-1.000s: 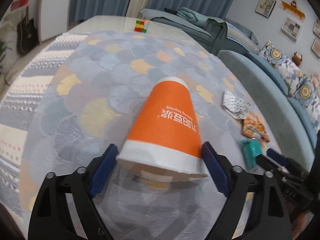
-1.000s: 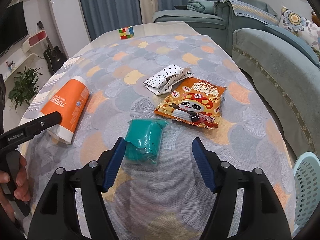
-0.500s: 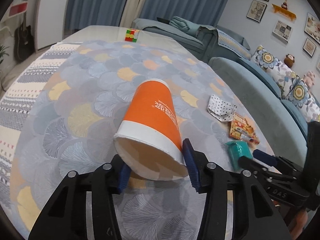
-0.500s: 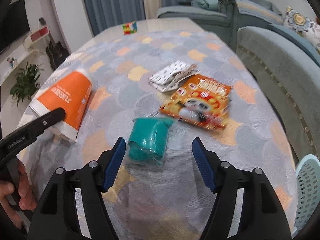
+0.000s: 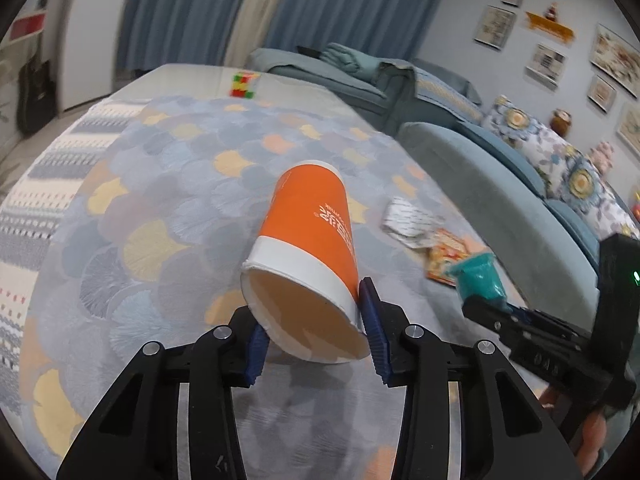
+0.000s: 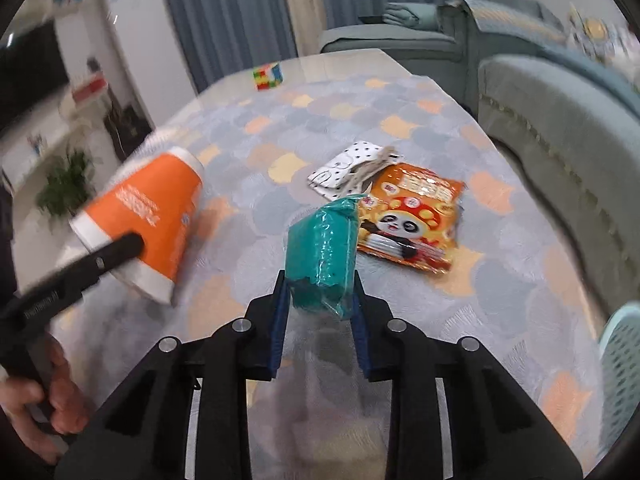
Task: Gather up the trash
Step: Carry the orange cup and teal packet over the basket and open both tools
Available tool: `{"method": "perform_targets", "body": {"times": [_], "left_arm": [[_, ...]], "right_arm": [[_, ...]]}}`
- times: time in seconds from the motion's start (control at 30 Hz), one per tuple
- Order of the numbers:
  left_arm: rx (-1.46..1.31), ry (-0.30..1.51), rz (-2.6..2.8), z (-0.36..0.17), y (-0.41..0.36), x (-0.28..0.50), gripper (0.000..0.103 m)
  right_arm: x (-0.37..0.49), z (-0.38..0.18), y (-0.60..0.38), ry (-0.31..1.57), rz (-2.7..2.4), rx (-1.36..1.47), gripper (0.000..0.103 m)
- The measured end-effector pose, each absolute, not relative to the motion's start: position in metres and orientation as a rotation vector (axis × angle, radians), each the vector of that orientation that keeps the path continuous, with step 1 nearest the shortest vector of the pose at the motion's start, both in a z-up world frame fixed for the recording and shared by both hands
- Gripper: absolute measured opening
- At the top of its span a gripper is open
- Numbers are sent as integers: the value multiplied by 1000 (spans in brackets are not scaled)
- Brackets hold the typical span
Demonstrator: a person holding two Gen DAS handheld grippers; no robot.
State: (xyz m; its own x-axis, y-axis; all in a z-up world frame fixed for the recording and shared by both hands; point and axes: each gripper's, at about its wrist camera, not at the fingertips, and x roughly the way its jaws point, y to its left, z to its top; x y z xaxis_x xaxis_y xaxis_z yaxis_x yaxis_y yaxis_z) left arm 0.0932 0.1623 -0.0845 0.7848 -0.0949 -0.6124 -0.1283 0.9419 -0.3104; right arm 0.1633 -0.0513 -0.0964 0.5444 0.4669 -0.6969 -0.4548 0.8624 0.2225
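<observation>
Left gripper: pinching orange cup at rim, off table. Right gripper: clamped on teal packet, lifted. Basket at right edge (nearer right gripper). Snack bag, spotted wrapper flat on table, ahead of packet.

An orange cup with a white rim band was seen at frame centre; lower centre of the right view, a teal packet — beside it an orange panda-printed snack bag and a white, black-dotted wrapper.
</observation>
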Motion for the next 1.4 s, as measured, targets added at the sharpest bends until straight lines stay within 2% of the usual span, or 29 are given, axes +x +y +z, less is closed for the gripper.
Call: {"method": "perform_targets", "body": {"times": [0.33, 0.57, 0.87, 1.13, 1.4], "left_arm": [[-221, 573, -94, -23, 96, 82, 40], [-149, 524, -193, 11, 35, 79, 40], [-57, 504, -335, 33, -56, 85, 40], [-47, 576, -472, 20, -136, 115, 40], [-115, 886, -655, -61, -202, 159, 40]], "right_arm": [[144, -51, -149, 739, 428, 177, 25], [116, -19, -214, 650, 232, 66, 25], [92, -8, -281, 622, 97, 39, 25], [84, -25, -348, 677, -33, 122, 25], [99, -85, -400, 902, -153, 223, 25]]}}
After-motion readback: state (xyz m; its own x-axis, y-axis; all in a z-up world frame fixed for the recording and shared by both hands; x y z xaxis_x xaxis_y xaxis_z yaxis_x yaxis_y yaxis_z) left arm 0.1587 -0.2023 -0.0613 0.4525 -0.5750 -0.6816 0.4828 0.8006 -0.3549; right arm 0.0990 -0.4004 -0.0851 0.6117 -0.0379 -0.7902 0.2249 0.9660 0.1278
